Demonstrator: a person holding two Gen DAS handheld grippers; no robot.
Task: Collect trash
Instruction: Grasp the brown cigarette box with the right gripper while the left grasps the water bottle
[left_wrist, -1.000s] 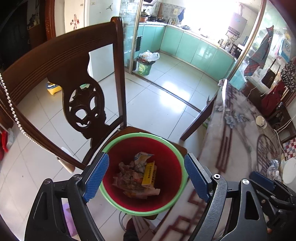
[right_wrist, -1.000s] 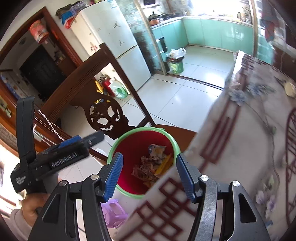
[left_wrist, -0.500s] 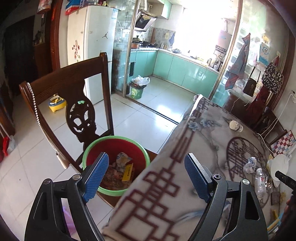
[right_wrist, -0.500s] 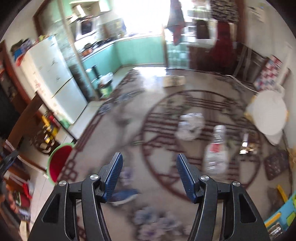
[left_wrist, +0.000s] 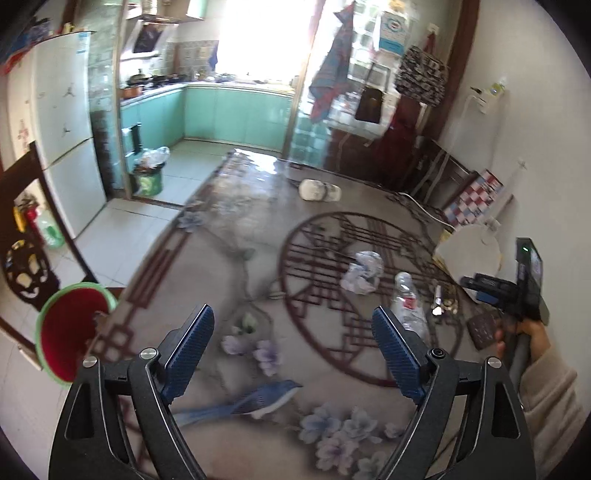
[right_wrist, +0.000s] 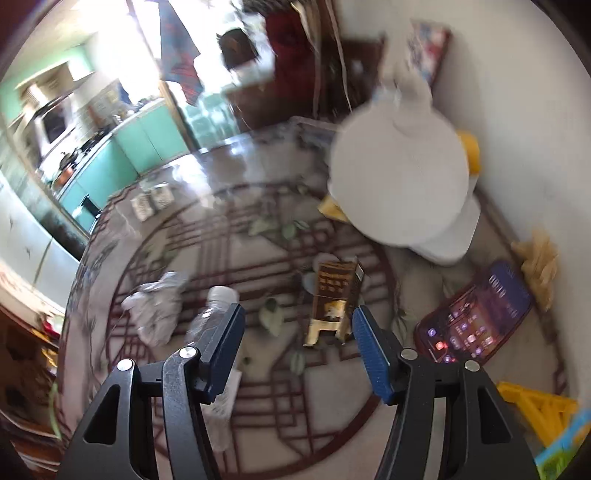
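My left hand-held gripper (left_wrist: 291, 349) is opening wider with nothing between its blue pads; ahead and to its right on the patterned counter (left_wrist: 221, 266) lie a crumpled white paper wad (left_wrist: 362, 271) and a clear plastic bottle (left_wrist: 408, 304). My right hand-held gripper (right_wrist: 297, 349) hangs released, a brown-and-gold carton (right_wrist: 334, 299) just ahead of it.

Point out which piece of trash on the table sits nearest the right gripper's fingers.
The brown carton, lying just ahead of the right gripper; the bottle and crumpled paper lie farther left.
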